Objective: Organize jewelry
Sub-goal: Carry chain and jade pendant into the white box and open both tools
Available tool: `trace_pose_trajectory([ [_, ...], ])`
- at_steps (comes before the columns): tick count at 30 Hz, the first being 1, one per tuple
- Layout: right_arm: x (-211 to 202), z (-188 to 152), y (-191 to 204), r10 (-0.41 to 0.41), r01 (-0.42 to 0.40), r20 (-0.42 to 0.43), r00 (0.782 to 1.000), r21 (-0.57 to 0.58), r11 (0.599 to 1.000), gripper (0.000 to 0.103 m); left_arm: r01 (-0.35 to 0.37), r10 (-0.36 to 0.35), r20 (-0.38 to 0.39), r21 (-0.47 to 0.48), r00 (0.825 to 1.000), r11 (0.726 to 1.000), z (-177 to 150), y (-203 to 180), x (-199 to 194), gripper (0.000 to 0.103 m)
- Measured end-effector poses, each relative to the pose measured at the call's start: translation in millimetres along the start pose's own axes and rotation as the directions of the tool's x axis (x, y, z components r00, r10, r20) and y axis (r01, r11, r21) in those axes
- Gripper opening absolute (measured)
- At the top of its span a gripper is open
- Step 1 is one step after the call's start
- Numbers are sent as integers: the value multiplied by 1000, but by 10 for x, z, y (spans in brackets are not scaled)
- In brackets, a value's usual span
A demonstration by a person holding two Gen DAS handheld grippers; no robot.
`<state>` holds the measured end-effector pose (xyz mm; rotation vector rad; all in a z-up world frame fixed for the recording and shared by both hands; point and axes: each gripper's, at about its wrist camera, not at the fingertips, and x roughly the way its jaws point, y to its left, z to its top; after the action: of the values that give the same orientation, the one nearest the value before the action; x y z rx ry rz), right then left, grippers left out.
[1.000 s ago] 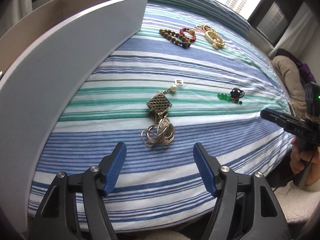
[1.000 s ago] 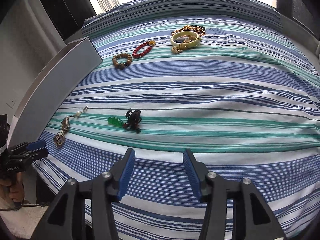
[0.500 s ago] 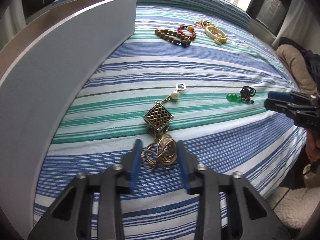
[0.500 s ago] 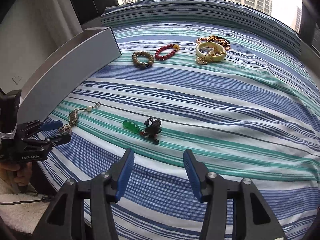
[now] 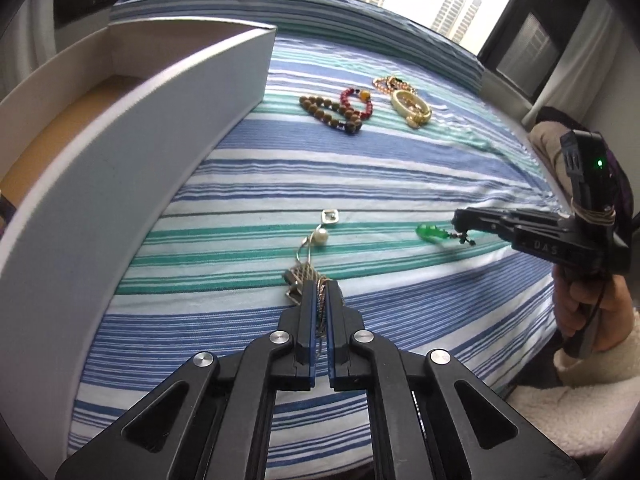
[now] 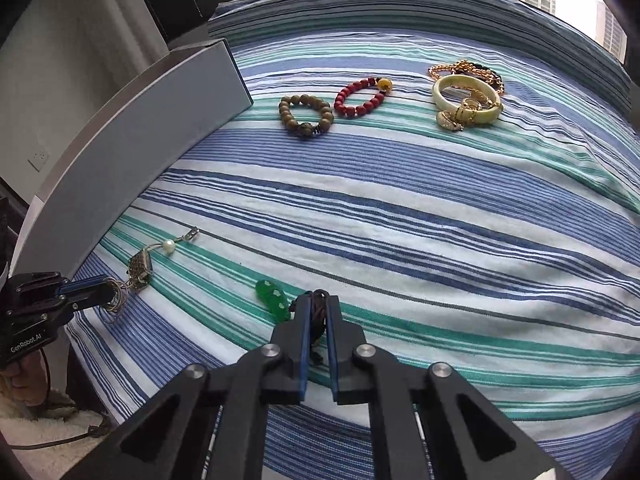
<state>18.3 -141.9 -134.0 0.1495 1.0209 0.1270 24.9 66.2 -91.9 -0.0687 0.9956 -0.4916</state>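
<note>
My left gripper [image 5: 319, 286] is shut on the coiled chain of a gold necklace [image 5: 301, 276] with a lattice cube, a pearl [image 5: 321, 236] and a square clasp, low over the striped bed. It also shows in the right wrist view [image 6: 108, 292]. My right gripper [image 6: 317, 300] is shut on the dark cord of a green pendant [image 6: 272, 298]. From the left wrist view the right gripper [image 5: 460, 222] holds the pendant [image 5: 430, 233] just above the sheet.
A white open box [image 5: 132, 152] stands along the bed's left side. At the far end lie a brown bead bracelet [image 6: 306, 116], a red bead bracelet [image 6: 360, 96], a cream bangle [image 6: 466, 98] and a gold chain [image 6: 464, 68]. The bed's near edge is close below both grippers.
Both grippers went from open to shut. The left one came down and closed on the necklace's coiled chain. The right one moved forward and closed on the pendant's cord.
</note>
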Motion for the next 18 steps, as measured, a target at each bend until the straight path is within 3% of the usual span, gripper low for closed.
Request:
trace_pose_trajectory([
  [9, -681, 20, 0, 26, -28, 123, 992, 14, 1000, 7, 57, -50, 129, -51, 990, 997, 244, -17, -622, 1],
  [18, -857, 70, 166, 59, -57, 160, 985, -17, 998, 7, 103, -74, 240, -107, 968, 989, 359, 35, -1231, 1],
])
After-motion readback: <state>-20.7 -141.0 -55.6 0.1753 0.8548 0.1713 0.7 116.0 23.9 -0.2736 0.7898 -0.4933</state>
